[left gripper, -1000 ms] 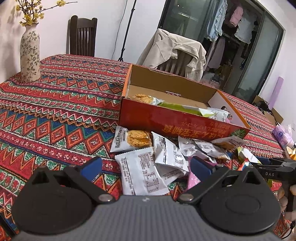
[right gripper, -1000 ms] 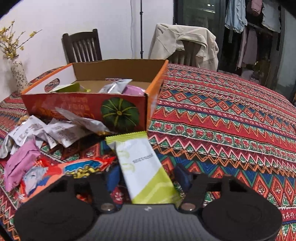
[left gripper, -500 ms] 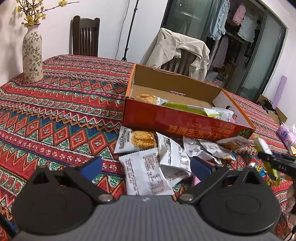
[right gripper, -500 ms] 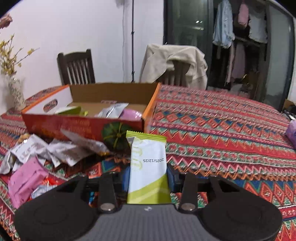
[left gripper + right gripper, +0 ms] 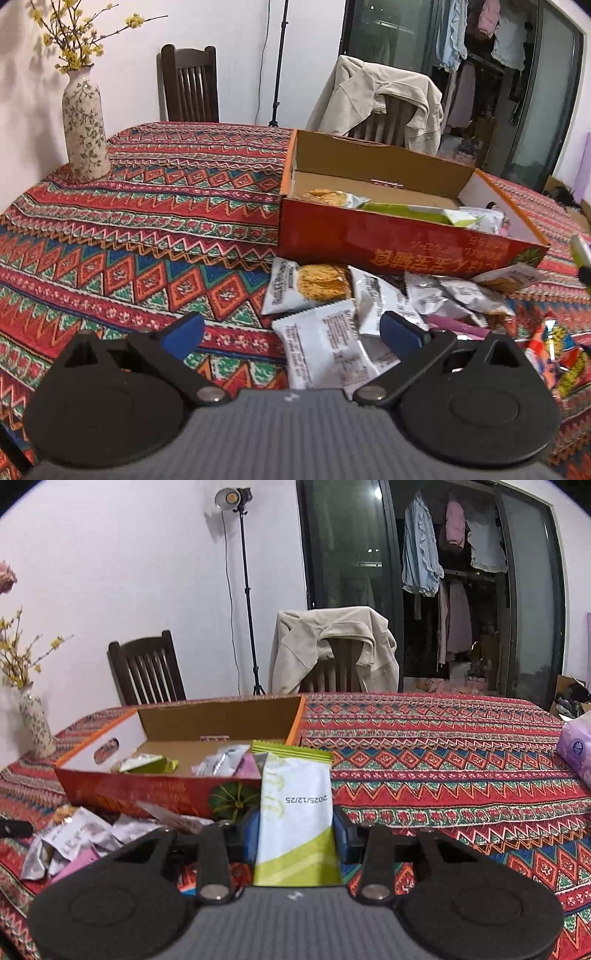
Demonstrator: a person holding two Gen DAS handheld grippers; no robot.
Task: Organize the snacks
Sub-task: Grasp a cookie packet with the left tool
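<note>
patterned surface [image 5: 155,236]: left tool [image 5: 291,330] gapes wide over loose biscuit packets [image 5: 325,343]; right tool [image 5: 295,829] pinches a green-white sachet [image 5: 295,812] before the red carton [image 5: 147,794].

The box [image 5: 402,243] sat on the table [image 5: 155,229]. Loose packets [image 5: 332,314] lay against its near side, others inside it. The vase [image 5: 84,125] stood far left of the box, two chairs [image 5: 190,88] behind.
</note>
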